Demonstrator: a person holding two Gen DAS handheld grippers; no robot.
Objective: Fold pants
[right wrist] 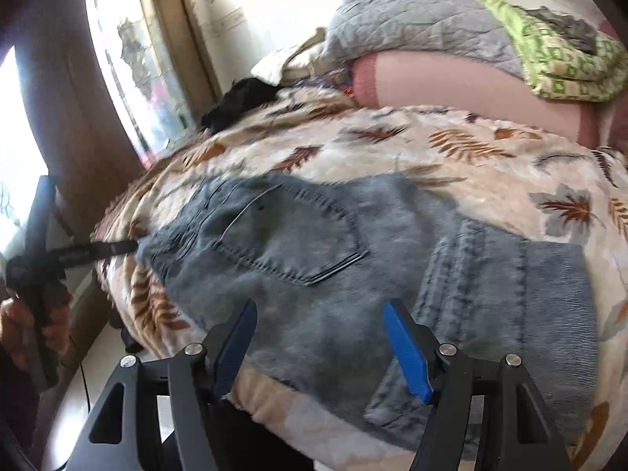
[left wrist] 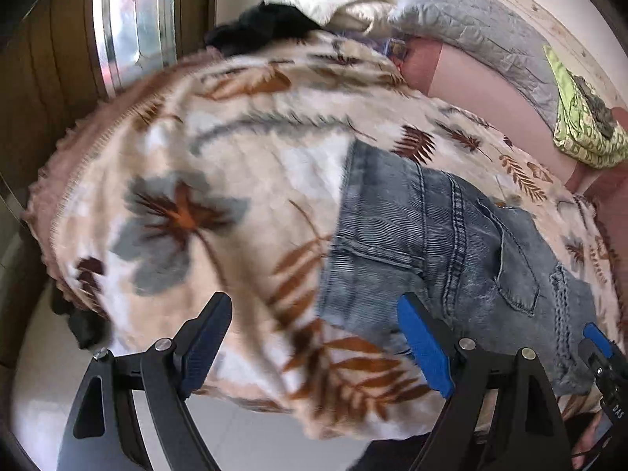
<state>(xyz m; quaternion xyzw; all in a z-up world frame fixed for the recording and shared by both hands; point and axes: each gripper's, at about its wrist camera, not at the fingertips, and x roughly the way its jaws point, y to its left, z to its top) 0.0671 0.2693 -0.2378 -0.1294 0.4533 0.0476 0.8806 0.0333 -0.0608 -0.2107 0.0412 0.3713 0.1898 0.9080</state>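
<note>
Blue denim pants (left wrist: 431, 235) lie flat on a leaf-patterned blanket (left wrist: 219, 149), back pocket up. In the left wrist view my left gripper (left wrist: 318, 341) is open over the blanket, just left of the pants' edge, with nothing between its fingers. The right gripper's blue fingertip (left wrist: 596, 337) shows at the far right of that view. In the right wrist view the pants (right wrist: 314, 235) fill the middle, with a folded layer on the right. My right gripper (right wrist: 320, 347) hovers open above the pants' near part, gripping nothing. The left gripper (right wrist: 39, 259) shows dark at the left edge.
A grey quilted pillow (right wrist: 412, 19), a green patterned cloth (right wrist: 557, 62) and a pink sheet (right wrist: 451, 82) lie at the bed's far side. A black garment (left wrist: 267, 23) and cream cloth (left wrist: 353, 8) sit at the far corner. A mirrored door (left wrist: 133, 19) stands left; pale floor (left wrist: 47, 392) lies below.
</note>
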